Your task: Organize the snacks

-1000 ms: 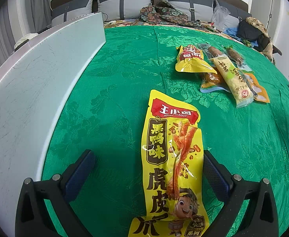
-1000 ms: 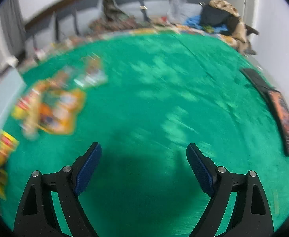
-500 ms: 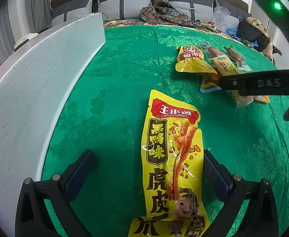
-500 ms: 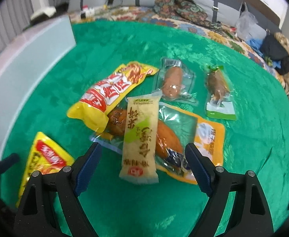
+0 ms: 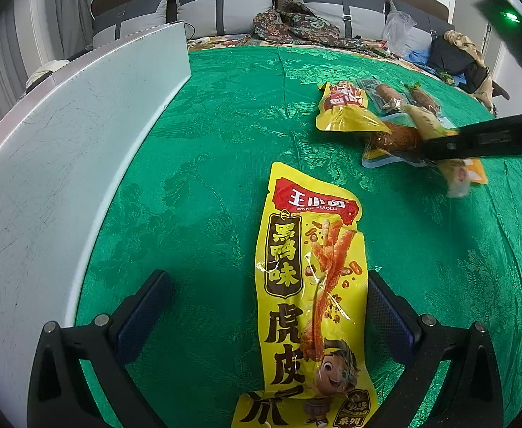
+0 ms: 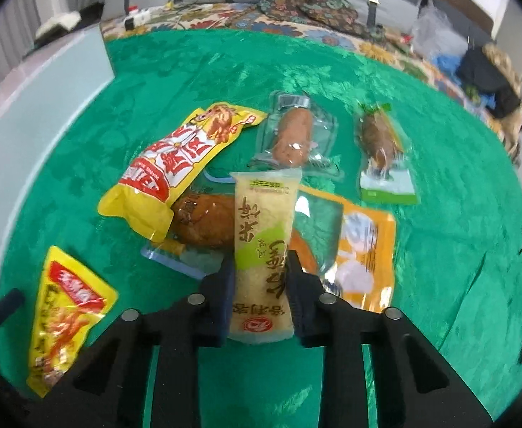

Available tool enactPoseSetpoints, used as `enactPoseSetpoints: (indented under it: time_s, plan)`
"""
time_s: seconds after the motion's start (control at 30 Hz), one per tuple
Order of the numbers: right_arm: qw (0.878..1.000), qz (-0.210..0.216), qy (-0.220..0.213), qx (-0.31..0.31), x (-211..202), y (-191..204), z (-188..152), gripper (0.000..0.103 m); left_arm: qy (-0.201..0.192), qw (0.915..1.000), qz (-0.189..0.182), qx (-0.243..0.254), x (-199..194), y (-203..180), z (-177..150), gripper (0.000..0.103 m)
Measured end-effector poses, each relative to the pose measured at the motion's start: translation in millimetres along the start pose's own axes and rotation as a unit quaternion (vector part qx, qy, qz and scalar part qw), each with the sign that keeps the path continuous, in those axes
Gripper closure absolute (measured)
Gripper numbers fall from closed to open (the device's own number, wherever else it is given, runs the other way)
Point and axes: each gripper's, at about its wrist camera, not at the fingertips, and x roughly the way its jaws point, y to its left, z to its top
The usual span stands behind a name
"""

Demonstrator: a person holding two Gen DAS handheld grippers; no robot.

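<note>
My right gripper (image 6: 259, 278) is shut on a pale yellow-green rice cake packet (image 6: 262, 249) that lies on the snack pile. Around it lie a yellow-red bag (image 6: 175, 164), a brown drumstick pack (image 6: 204, 224), an orange pack (image 6: 361, 246), a sausage pack (image 6: 293, 135) and a green-labelled pack (image 6: 382, 153). My left gripper (image 5: 268, 299) is open, its fingers on either side of a long yellow snack bag (image 5: 307, 285) flat on the green cloth. The right gripper's black body (image 5: 482, 139) shows at the pile in the left wrist view.
A white board (image 5: 65, 149) runs along the left edge of the green tablecloth (image 5: 207, 125). Grey cushions (image 5: 225, 3) and patterned cloth lie behind. Clothes and a plastic bag (image 6: 439, 35) sit at the far right.
My right gripper swung to the snack pile, came down and shut on the rice cake packet. The left gripper and the long yellow bag have not moved.
</note>
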Motion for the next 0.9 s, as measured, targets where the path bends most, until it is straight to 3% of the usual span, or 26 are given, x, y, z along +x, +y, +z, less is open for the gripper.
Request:
enactPoseSetpoints:
  time_s: [0.13, 0.17, 0.23, 0.27, 0.3, 0.43, 0.63, 0.8, 0.9]
  plan:
    - [0.995, 0.083, 0.007, 0.057, -20, -29, -13, 0.076, 0.035, 0.999, -0.014, 0.022, -4, -2, 2, 0.001]
    - [0.992, 0.102, 0.009, 0.074, -25, -37, -18, 0.076, 0.044, 0.9986, -0.017, 0.026, -6, -2, 3, 0.006]
    - [0.981, 0.153, 0.01, 0.117, -36, -57, -32, 0.076, 0.045, 0.9981, -0.024, 0.036, -13, -5, 3, 0.024]
    - [0.974, 0.177, 0.012, 0.14, -41, -66, -40, 0.076, 0.044, 0.9977, -0.028, 0.042, -17, -7, 3, 0.043]
    - [0.969, 0.191, 0.013, 0.153, -44, -71, -45, 0.076, 0.046, 0.9973, -0.032, 0.047, -21, -8, 2, 0.051]
    - [0.952, 0.232, 0.015, 0.198, -58, -86, -78, 0.076, 0.053, 0.9958, -0.071, 0.022, -36, -2, -2, 0.059]
    - [0.956, 0.233, 0.015, 0.176, -76, -69, -99, 0.076, 0.033, 0.9865, -0.147, -0.064, -70, 14, -11, 0.06]
    - [0.959, 0.254, -0.009, 0.129, -107, -39, -82, 0.076, -0.014, 0.9725, -0.197, -0.124, -119, 41, -1, 0.06]
    - [0.957, 0.274, -0.032, 0.093, -131, -4, -57, 0.076, -0.056, 0.963, -0.209, -0.16, -156, 77, 13, 0.06]
